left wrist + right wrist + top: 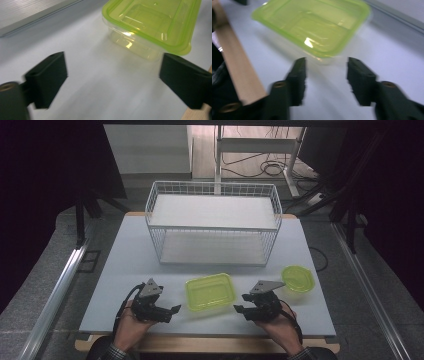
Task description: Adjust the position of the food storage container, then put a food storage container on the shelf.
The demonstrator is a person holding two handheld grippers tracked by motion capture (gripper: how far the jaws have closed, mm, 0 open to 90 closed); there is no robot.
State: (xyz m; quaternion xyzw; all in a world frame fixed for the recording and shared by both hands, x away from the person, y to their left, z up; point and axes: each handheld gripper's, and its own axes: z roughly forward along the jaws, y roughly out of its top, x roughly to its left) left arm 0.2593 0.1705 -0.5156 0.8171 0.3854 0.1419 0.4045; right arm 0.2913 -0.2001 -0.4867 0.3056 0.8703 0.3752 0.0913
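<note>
between open claws (173,309) (239,309): green-lidded container (210,291), untouched.

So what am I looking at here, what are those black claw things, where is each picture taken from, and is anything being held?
A person sits at a white table and holds a hand-operated gripper in each hand; there is no robot arm. The top picture comes from a camera above the table: the left gripper and the right gripper sit near its front edge. Each of the other two pictures comes from a camera riding on one gripper, looking along its two black jaws. Between the grippers lies a rectangular green-lidded box, seen close up from both gripper cameras. A smaller green-lidded box lies to the right, and a white wire basket stands behind. Both grippers are open and hold nothing.
</note>
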